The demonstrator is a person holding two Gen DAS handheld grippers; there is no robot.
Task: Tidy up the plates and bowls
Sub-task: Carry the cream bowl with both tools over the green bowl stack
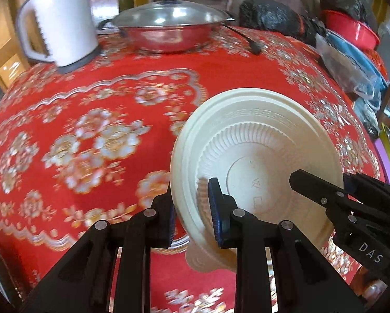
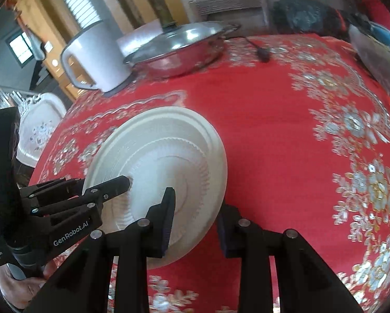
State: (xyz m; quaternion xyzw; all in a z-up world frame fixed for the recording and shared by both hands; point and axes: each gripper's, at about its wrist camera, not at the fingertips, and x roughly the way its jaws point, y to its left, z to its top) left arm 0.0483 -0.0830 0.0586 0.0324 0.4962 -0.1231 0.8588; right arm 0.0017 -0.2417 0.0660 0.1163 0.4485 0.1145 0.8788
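Cream disposable bowl (image 1: 257, 140), ribbed wall, held tilted above the red floral tablecloth on the table (image 1: 90, 99), underside facing the cameras. It sits lower right of centre in the left wrist view and left of centre in the right wrist view (image 2: 168, 140).

Left gripper (image 1: 192, 214): jaws drawn close together, clamped on the bowl's near rim, one blue pad on the underside and the other behind the wall.

Right gripper (image 2: 195, 224): jaws narrow, pinching the opposite rim, left finger lying on the ribbed underside and right finger past the edge. Seen from the left wrist view it reaches in from the right edge (image 1: 299, 180).

A second cream rim shows below the bowl, bottom centre of the left wrist view; whether it is another bowl nested with it I cannot tell.

Top of frame, at the table's far side: white kettle (image 1: 61, 20), steel lidded pan (image 1: 168, 28), black bag (image 1: 273, 18). Background blurred.
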